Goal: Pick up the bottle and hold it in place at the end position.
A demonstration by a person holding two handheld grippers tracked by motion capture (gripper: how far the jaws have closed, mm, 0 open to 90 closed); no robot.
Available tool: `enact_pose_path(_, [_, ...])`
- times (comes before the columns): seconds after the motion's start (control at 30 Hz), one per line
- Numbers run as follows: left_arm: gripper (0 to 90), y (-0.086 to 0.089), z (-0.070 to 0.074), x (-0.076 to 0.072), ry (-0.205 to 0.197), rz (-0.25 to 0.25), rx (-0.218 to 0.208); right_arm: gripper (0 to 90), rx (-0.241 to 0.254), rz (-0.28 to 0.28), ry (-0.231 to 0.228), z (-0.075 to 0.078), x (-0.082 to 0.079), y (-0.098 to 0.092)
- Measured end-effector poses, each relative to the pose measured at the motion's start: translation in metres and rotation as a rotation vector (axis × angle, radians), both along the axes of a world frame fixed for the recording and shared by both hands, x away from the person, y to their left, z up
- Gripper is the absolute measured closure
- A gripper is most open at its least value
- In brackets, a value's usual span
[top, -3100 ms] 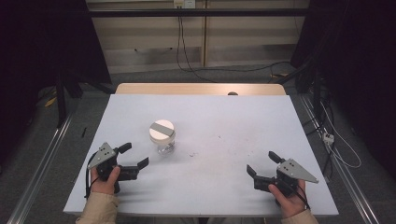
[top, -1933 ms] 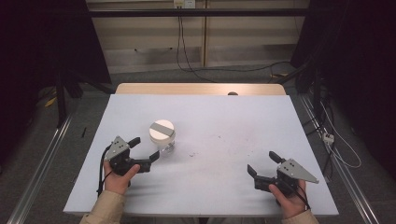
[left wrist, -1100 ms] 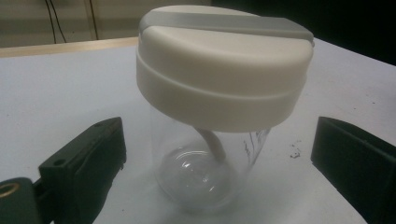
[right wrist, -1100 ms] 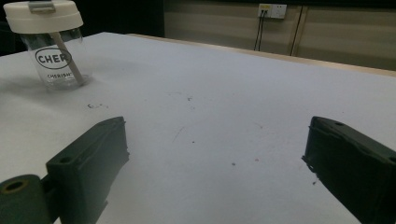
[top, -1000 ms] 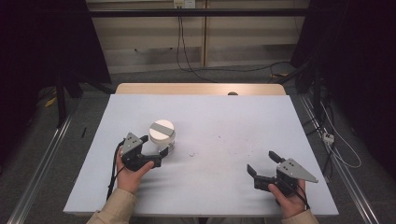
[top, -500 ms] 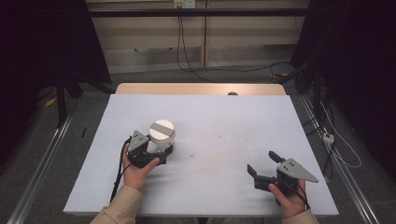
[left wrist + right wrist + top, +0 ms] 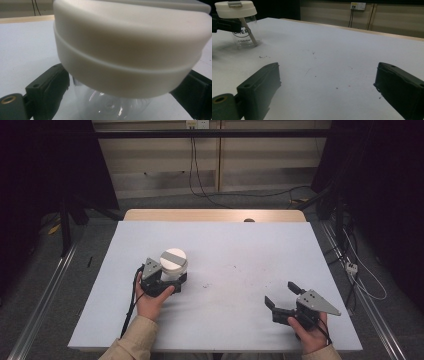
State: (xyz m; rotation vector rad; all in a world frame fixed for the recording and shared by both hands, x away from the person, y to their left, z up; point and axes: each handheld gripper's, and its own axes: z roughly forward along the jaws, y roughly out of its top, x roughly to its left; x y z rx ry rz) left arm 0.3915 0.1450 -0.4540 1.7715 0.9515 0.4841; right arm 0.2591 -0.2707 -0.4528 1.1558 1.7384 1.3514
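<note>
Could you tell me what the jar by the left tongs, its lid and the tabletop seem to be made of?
Jar: clear glass or hard plastic, since the table shows through and glints curve inside it. Lid: probably matt off-white plastic, smooth with a moulded ridge. Tabletop: a dull white sheet, lightly smudged, over a wood-coloured board edge.

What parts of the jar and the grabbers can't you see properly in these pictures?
- Jar bottom: cut off by the left gripper view's lower edge.
- Left gripper pads: hidden under the white lid in the high view.
- Jar lettering: partly hidden by a stick in the right gripper view.
</note>
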Motion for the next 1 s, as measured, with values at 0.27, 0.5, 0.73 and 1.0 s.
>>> enact_pose_path(0.27, [7.3, -0.006, 0.000, 0.002, -0.005, 0.006, 0.010, 5.8, 0.002, 0.001, 0.000, 0.000, 0.000, 0.000])
enact_pose_path(0.5, [10.0, -0.008, 0.001, 0.004, -0.011, 0.028, 0.005, 5.8, 0.004, 0.001, 0.001, 0.000, 0.000, -0.001])
enact_pose_path(0.73, [11.7, -0.011, 0.001, 0.006, -0.014, 0.044, 0.000, 5.9, 0.002, 0.000, -0.001, 0.000, 0.000, 0.000])
enact_pose_path(1.0, [13.8, -0.012, 0.000, 0.007, -0.012, 0.056, 0.010, 6.1, 0.002, 0.000, -0.002, 0.000, 0.000, -0.001])
